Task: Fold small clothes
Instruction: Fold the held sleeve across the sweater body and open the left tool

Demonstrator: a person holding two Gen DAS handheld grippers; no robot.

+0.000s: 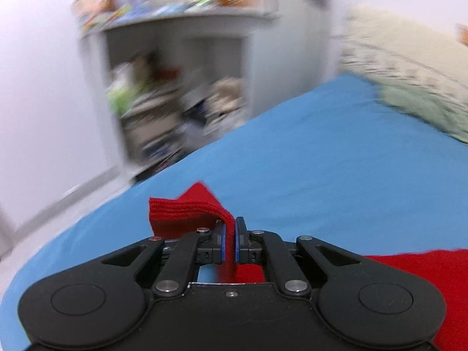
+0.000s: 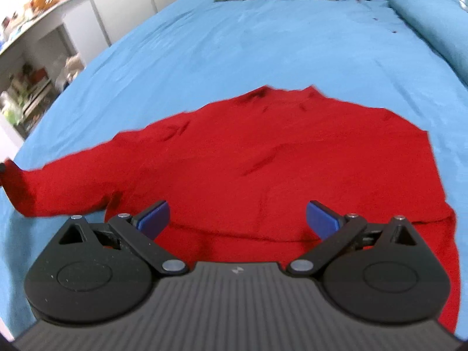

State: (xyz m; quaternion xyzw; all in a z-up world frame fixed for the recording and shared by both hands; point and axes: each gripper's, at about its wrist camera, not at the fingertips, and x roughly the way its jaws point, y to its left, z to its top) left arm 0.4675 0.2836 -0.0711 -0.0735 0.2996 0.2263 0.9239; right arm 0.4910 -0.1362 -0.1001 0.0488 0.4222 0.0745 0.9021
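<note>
My left gripper (image 1: 233, 241) pinches the red sweater (image 2: 278, 158) by its cuff (image 1: 187, 212). My right gripper (image 2: 237, 219) hangs wide open, holding nothing. Soft, floppy knit; I'd grab the near hem.

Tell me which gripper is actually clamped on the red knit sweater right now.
The left gripper: its blue pads pinch the red knit sweater's ribbed cuff. The right gripper hangs wide open above the sweater's body, holding nothing.

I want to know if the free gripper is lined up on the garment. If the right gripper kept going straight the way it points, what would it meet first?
Most likely the red sweater: the open right gripper points at its body spread on the blue bed sheet, though the gap is hard to judge.
</note>
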